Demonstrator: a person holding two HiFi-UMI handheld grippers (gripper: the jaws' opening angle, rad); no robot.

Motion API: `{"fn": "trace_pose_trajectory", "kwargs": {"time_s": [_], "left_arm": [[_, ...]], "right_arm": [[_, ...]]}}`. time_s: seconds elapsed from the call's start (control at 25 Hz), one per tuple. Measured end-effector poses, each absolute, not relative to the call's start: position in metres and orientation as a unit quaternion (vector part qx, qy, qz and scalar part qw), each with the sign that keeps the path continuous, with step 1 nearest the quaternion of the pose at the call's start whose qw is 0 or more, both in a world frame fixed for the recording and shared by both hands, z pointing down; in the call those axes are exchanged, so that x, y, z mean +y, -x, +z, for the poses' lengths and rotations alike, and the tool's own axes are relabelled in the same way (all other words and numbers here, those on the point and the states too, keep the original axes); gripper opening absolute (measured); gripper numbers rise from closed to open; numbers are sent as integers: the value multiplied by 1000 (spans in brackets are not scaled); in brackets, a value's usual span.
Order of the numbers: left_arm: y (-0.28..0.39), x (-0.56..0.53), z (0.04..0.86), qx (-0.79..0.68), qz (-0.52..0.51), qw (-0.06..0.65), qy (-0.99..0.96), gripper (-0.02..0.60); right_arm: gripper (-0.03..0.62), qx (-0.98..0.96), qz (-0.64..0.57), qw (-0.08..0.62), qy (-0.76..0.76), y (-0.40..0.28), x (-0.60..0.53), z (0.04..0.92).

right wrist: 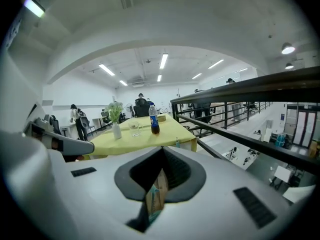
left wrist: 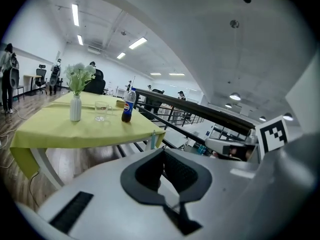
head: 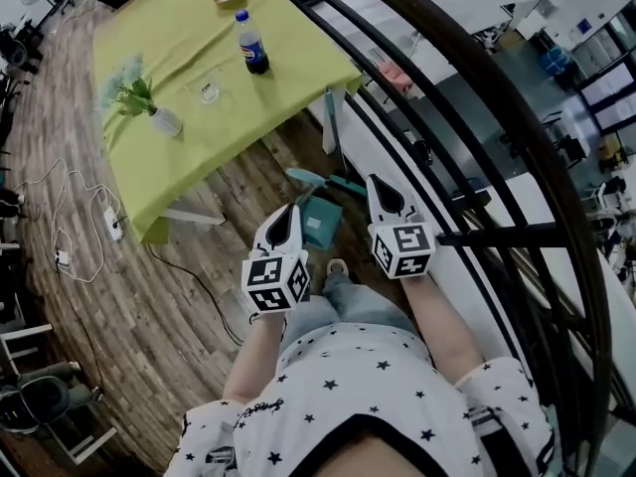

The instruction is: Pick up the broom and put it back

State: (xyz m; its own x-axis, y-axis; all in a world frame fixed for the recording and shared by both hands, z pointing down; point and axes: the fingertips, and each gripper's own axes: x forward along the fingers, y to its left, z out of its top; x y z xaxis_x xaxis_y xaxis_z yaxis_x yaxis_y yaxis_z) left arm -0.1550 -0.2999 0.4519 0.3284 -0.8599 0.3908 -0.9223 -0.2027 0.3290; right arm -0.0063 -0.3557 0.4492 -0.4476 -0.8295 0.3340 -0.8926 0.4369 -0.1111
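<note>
left gripper [head: 291,212] & right gripper [head: 374,182] both pinched closed on nothing, prob bc the teal broom [head: 320,181] lies on the floor [head: 149,296] just beyond their tips, ungrabbed atm.

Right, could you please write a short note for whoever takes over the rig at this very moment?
Left claw: shut, empty, held above the floor.
Right claw: shut, empty, close to the railing.
Broom: teal, on the floor between the corner of the table and the railing, just ahead of both claws, touched by neither.
Done: these views cannot say whether it has already been put back.
Left: if that spot is not its place, grasp the handle and return it.
</note>
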Motion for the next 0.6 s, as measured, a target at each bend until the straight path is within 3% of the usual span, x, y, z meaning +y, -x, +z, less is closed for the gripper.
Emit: {"fn": "trace_pose_trajectory", "kwargs": {"time_s": [0.6], "left_arm": [[177,-229,410,-530,53,234,-813,12]], "right_arm": [[-6,-837,126,68,-528,38,-243,387]]}}
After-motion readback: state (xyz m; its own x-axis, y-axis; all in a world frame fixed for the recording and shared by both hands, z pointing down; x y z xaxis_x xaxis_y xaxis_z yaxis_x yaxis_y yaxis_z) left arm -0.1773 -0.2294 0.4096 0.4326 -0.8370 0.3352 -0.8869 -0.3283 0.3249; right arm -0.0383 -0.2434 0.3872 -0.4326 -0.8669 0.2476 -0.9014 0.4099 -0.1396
